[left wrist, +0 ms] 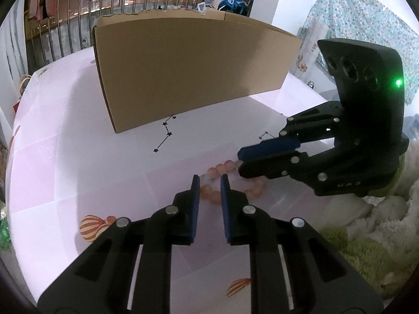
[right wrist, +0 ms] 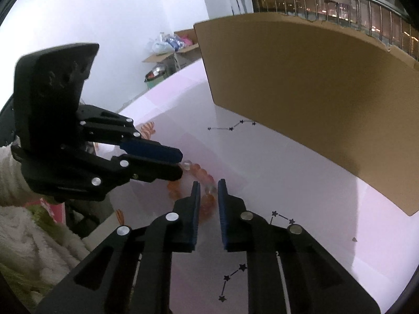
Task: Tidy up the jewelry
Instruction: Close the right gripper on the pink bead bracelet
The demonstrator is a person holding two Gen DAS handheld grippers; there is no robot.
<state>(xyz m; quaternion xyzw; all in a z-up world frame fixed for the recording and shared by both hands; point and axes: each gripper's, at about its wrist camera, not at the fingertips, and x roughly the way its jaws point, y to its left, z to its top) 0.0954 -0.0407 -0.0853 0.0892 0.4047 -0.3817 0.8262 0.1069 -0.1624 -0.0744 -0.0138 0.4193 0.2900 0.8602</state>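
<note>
Both grippers nipped onto one bead bracelet on the pink counter

The left gripper (left wrist: 210, 180) has its jaws drawn narrow around a bead at one side of the pink-orange bead bracelet (left wrist: 231, 177); the right gripper (right wrist: 209, 185) does the same at the opposite side of the loop, its jaws closed in on the beads, so each tool pinches the bracelet while it lies on the counter (left wrist: 78, 157); the two grippers meet nose to nose over it, close together; beyond the jaws stands a plain brown cardboard box (left wrist: 188, 70), its inside hidden and no print on its face; the counter cover bears star-line drawings and striped balloons; faint lettering on the right gripper's body is too dim to read; a fluffy pale sleeve (right wrist: 31, 235) sits behind the left gripper.
</note>
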